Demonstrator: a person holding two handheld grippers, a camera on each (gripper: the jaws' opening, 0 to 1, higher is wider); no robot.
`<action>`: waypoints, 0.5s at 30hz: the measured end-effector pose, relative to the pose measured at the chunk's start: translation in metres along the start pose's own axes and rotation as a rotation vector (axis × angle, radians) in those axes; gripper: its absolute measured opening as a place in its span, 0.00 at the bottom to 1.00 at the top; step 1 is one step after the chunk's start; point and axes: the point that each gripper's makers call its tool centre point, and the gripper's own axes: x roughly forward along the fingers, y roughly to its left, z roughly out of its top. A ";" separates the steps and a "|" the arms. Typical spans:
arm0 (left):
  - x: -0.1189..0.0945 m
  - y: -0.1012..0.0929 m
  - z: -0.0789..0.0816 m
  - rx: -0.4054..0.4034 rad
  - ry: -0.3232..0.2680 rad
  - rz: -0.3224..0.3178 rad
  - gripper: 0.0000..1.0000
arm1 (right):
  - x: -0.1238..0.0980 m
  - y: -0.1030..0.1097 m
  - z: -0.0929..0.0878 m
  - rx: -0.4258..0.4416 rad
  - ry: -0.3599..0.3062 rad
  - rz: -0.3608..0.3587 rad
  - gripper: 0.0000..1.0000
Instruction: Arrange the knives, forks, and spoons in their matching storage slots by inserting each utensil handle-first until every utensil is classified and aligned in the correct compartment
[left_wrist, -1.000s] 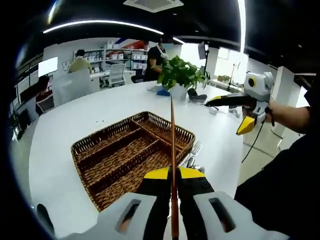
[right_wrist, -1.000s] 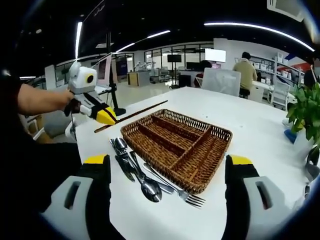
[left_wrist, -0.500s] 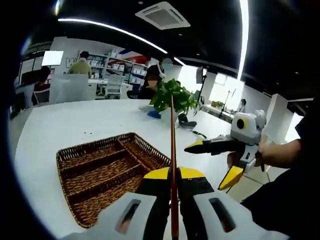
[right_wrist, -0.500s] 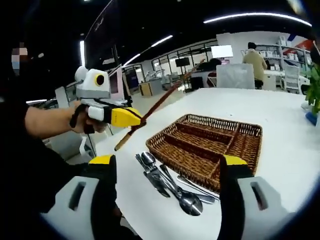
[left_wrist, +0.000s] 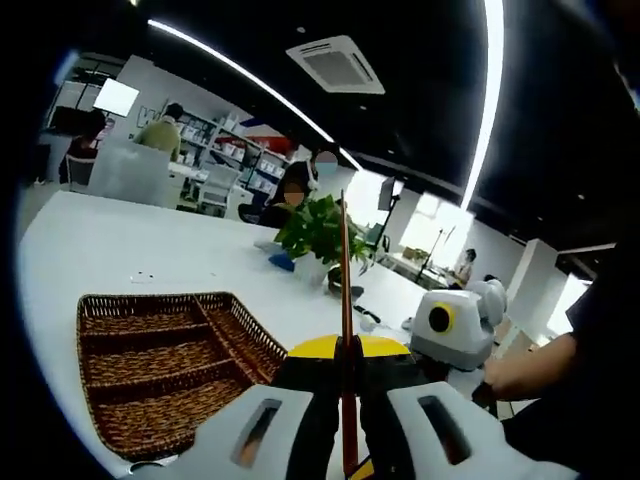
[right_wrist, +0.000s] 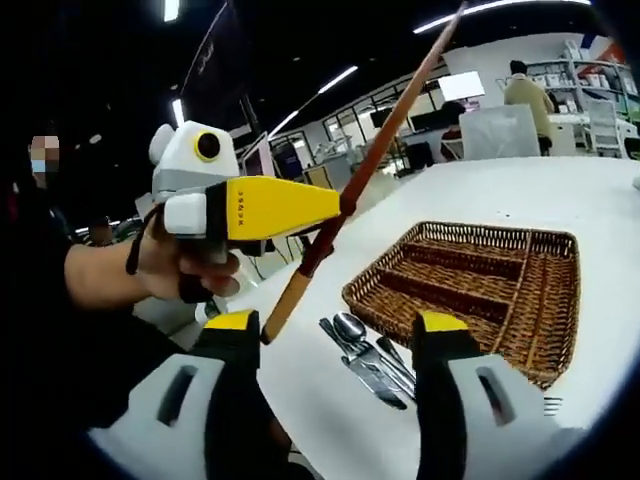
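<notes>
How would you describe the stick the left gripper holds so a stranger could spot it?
On the white table sits a wicker tray with cutlery beside it. Above the table's near edge, the left gripper clamps a long thin brown stick. Unlike the short metal utensils lying flat, it slants up in the air.

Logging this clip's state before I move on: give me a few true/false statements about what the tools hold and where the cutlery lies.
1. The left tool is shut on a long wooden stick. True.
2. The right tool grips a spoon. False: its jaws stand open with nothing between them.
3. The spoons and knives lie inside the wicker tray. False: they lie on the white table beside it.
4. The tray's visible compartments hold nothing. True.
</notes>
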 end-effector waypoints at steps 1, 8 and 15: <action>0.000 -0.001 0.001 0.001 -0.003 -0.001 0.03 | 0.000 0.003 0.001 0.023 -0.004 0.014 0.53; -0.001 -0.004 0.007 -0.032 -0.035 -0.018 0.03 | -0.001 0.019 -0.003 0.059 0.017 0.099 0.24; -0.002 -0.002 0.007 -0.019 -0.032 -0.011 0.03 | -0.005 0.017 0.003 0.053 0.003 0.087 0.09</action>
